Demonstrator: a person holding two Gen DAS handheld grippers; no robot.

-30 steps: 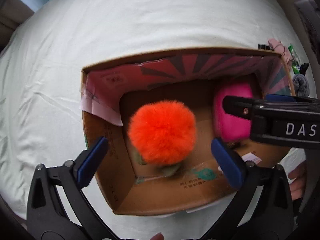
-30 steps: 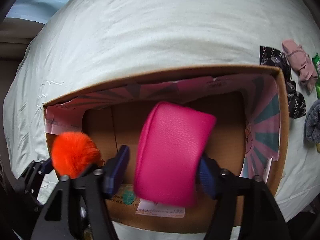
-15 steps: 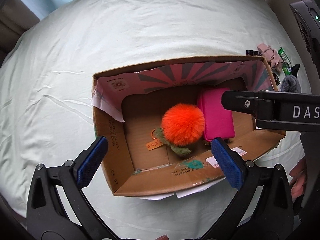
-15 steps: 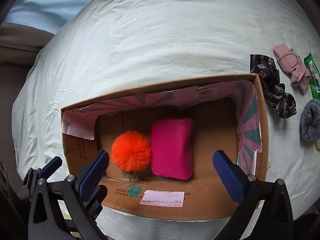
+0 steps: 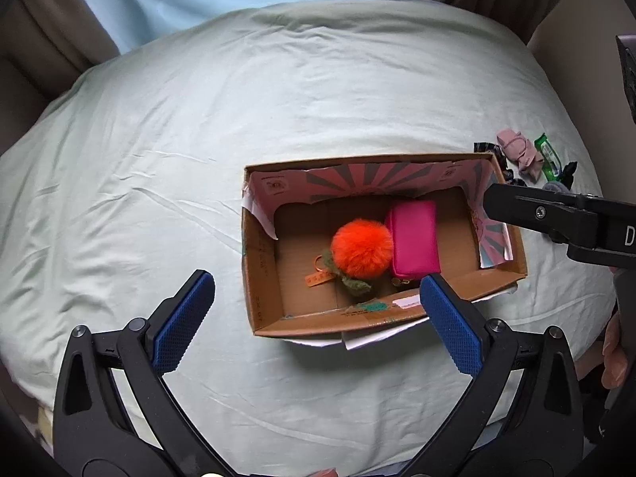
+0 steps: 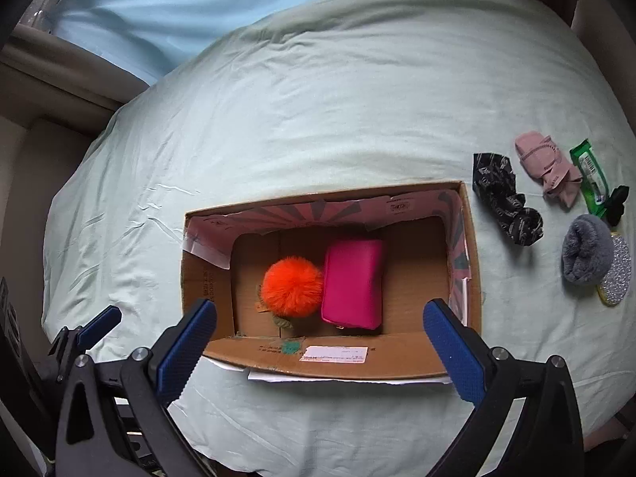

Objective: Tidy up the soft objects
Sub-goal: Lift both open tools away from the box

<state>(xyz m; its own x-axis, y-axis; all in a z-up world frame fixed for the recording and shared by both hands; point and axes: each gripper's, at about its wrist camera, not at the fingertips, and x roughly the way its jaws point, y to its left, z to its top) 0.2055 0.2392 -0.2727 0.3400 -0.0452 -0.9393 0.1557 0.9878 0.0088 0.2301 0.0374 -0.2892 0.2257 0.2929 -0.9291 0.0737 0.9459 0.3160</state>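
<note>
Soft objects are now split between 2 places: an orange pom-pom point(image 6: 293, 287) and a pink pouch point(image 6: 353, 283) lie touching side by side on the floor of the cardboard box point(image 6: 330, 348), while a black scrunchie point(image 6: 505, 203), a pink cloth point(image 6: 546, 165) and a grey fuzzy item point(image 6: 587, 254) are left on the sheet to the right of it. A second ago the pouch was clamped in the right gripper point(image 6: 320, 344) and the pom-pom sat low between the left gripper's point(image 5: 317, 324) pads; since then the right jaws have just been opening, nothing is between them, and both tongs are seen spread wide and lifted above the box. 2 items can be judged as stowed, with the right-hand pile likely next.
</note>
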